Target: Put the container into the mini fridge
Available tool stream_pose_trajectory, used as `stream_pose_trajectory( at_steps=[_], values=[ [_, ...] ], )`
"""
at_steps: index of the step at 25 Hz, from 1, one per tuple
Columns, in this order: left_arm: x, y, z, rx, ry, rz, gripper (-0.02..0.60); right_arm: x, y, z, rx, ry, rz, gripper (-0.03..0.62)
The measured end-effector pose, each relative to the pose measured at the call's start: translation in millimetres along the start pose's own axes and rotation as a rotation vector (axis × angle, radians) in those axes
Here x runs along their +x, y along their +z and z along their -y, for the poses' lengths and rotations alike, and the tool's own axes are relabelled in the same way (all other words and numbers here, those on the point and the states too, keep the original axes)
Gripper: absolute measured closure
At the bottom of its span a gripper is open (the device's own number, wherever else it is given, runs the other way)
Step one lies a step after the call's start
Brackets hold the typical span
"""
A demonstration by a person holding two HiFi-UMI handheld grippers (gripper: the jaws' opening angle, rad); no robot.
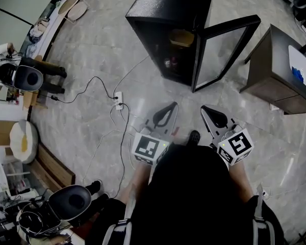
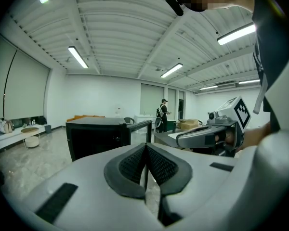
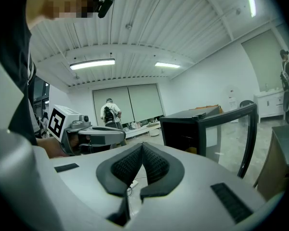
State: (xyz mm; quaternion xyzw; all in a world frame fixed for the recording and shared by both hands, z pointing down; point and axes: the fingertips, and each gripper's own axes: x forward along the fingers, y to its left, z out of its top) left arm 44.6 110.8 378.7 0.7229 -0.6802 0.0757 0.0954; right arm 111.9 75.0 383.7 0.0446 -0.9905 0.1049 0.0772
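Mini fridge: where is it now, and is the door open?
Head view, top centre: the mini fridge stands on the floor, its glass door swung open on the right side, toward the dark table at the right edge.

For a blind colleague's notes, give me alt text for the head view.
A black mini fridge stands on the tiled floor, glass door swung open, a yellowish container on its upper shelf. Nearer the camera, the person's left tongs and right tongs are shut and empty.

Pwr strip (image 1: 118, 100) w/ cables (image 1: 94, 78) on floor (image 1: 102, 40); dark side table (image 1: 275, 60) at right.
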Motion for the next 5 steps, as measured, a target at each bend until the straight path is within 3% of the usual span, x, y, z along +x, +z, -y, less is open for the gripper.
stream_pose_trajectory(
  at_steps=[5],
  values=[
    [2.8,-0.5,5.0,0.000,-0.007,0.001,0.549,-2.8,1.2,-0.4,-0.013,0.010,0.005,0.577]
  ],
)
